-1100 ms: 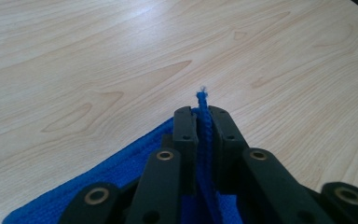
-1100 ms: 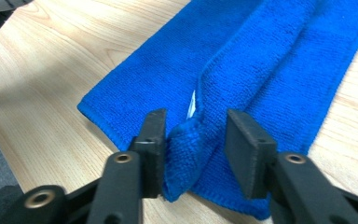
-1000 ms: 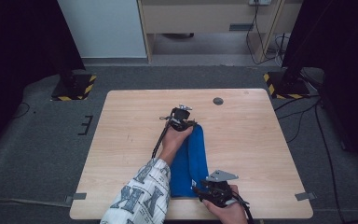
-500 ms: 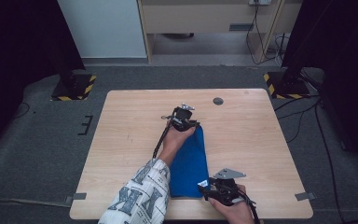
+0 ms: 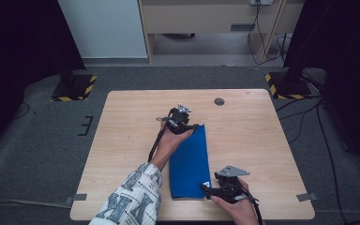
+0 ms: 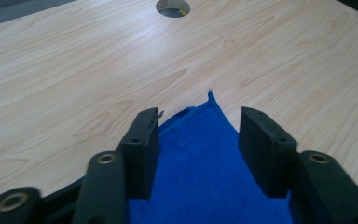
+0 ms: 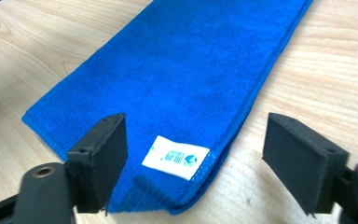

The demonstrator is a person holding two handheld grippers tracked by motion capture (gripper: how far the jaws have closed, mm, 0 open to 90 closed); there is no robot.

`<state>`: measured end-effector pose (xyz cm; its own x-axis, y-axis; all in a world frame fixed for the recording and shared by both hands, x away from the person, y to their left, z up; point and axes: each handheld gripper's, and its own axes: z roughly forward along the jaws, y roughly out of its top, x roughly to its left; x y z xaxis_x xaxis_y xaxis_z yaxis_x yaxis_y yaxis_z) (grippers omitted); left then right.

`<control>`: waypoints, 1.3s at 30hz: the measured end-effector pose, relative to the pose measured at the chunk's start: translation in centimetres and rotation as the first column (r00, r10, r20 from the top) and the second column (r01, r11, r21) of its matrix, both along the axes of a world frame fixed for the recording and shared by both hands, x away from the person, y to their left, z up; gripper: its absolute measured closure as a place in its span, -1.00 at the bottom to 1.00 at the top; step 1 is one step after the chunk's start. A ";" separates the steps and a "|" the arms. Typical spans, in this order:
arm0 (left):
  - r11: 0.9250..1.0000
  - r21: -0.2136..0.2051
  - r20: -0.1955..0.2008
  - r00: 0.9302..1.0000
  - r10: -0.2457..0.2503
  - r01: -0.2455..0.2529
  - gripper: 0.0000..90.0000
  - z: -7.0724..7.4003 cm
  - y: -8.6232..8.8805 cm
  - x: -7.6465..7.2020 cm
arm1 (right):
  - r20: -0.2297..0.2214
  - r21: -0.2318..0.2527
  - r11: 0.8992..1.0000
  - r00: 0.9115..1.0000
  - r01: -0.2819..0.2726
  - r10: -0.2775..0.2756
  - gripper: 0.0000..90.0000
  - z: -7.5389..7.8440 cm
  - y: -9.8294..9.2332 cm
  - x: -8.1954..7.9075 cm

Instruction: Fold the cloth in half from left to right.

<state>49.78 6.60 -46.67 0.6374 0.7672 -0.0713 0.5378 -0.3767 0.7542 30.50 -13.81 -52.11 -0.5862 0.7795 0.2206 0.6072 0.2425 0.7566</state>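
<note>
A blue cloth (image 5: 190,164) lies folded into a long strip on the wooden worktop (image 5: 122,140), a little right of the centre, and it runs from the near edge toward the far side. It lies flat, and no pad presses on it.

The left tool (image 5: 180,123) is at the far end of the cloth, held by a hand with a patterned sleeve (image 5: 131,201). Its jaws have just been opening and now stand wide. In the left gripper view the far corner of the cloth (image 6: 205,154) lies between the two jaws, but they do not touch it.

The right tool (image 5: 211,190) is at the near right corner of the cloth, close to the near edge of the worktop. Its jaws have also just been opening and stand wide apart. In the right gripper view the folded near corner, with a small white label (image 7: 176,157), lies on the worktop between the jaws and is free.

A small round grey cap (image 5: 219,101) sits in the worktop on the far side, well apart from the cloth.
</note>
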 end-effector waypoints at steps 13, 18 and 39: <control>0.999 -0.040 -0.013 1.000 -0.017 0.017 -0.73 0.0 4.2 -1.3 | 0.025 -0.058 0.997 0.998 -0.049 0.050 -0.76 -0.3 1.8 2.8; 1.000 -0.015 -0.017 1.000 -0.012 0.012 -0.79 -0.8 5.2 -1.3 | 0.018 -0.074 0.995 0.998 -0.063 0.065 -0.74 0.3 2.3 4.8; 0.999 -0.030 -0.027 0.999 0.034 -0.035 -0.72 -2.4 6.8 -0.1 | 0.031 -0.125 0.991 0.998 -0.044 0.048 -0.54 2.3 1.5 15.1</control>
<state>49.64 13.37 -49.07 0.6085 0.7857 -0.1113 0.5698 -0.3350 0.7504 45.61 -12.28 -49.83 -0.6277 0.7716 0.1032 0.5675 0.3629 0.7391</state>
